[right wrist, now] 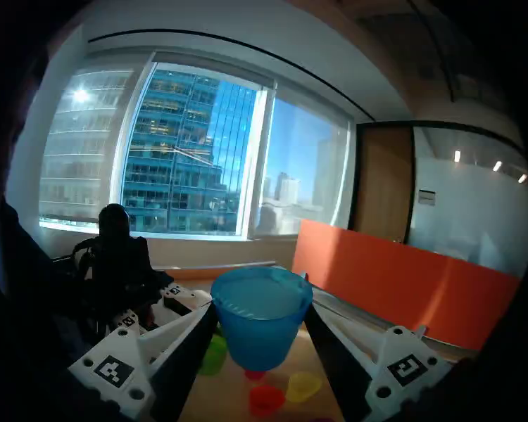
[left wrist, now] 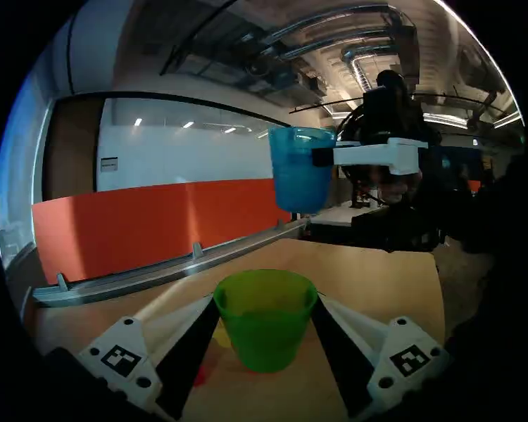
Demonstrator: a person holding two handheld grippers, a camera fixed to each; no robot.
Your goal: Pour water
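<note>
The left tongs (left wrist: 265, 313) pinch one green cup (left wrist: 265, 334), low by the wooden surface (left wrist: 376, 274) — contents unclear. The right tongs (right wrist: 262, 320) pinch one blue cup (right wrist: 260, 341), raised well above it, with what looks like water (right wrist: 260, 295) inside. Each finger (left wrist: 193, 337) carries one square black-and-white marker (left wrist: 121, 359). Three small cups (right wrist: 303, 385) lie on the surface below — green, red, yellow.

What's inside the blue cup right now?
The blue cup, held by the right hand-held gripper, shows a pale level surface just below its rim, probably water. Its wall hides the depth and bottom.
</note>
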